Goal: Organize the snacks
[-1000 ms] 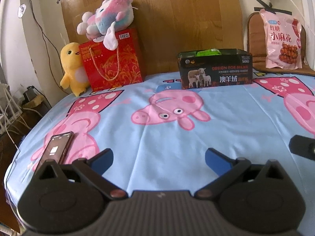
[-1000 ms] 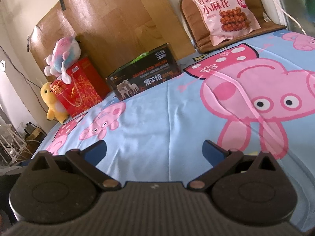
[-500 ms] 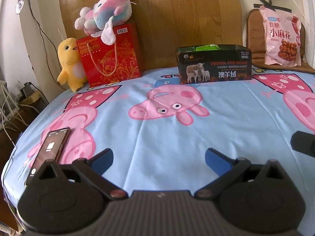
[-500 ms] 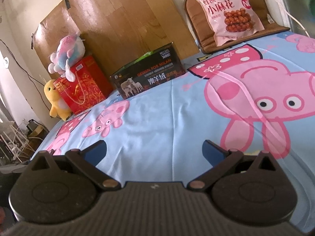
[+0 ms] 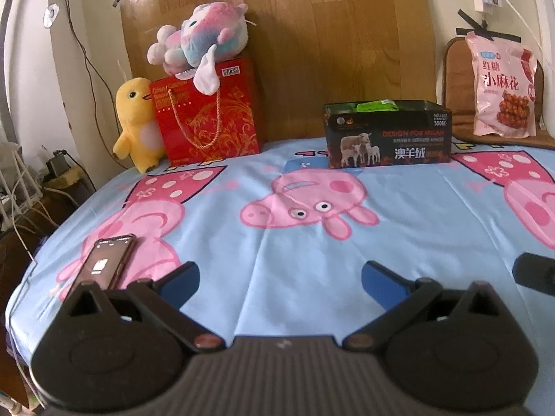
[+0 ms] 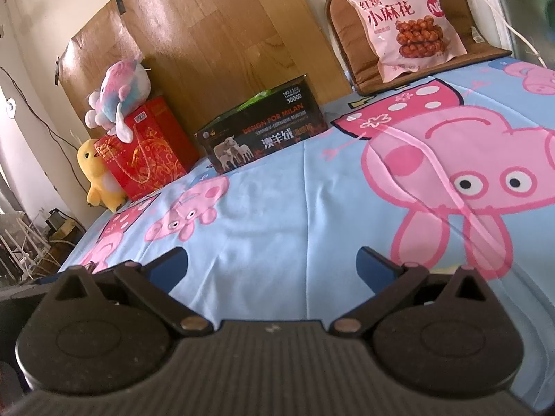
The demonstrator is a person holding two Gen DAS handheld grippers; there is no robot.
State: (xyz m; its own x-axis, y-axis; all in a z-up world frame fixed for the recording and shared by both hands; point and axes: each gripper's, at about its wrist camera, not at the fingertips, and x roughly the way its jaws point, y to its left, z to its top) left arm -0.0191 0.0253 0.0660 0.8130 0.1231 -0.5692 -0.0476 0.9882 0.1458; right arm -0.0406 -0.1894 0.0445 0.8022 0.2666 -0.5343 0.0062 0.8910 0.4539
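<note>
A pink snack bag stands against a brown chair cushion at the far right; it also shows in the right wrist view. A black open box with green packets inside sits at the back of the table, also in the right wrist view. My left gripper is open and empty, low over the near table edge. My right gripper is open and empty, to the right of the left one; part of it shows at the left wrist view's right edge.
A Peppa Pig cloth covers the table. A phone lies near the left gripper. A red gift bag with a plush toy on top and a yellow plush duck stand at the back left. Cables hang off the left edge.
Both grippers have pulled back and tilted up a little, so the far objects appear lower and smaller. Both stay open and empty.
</note>
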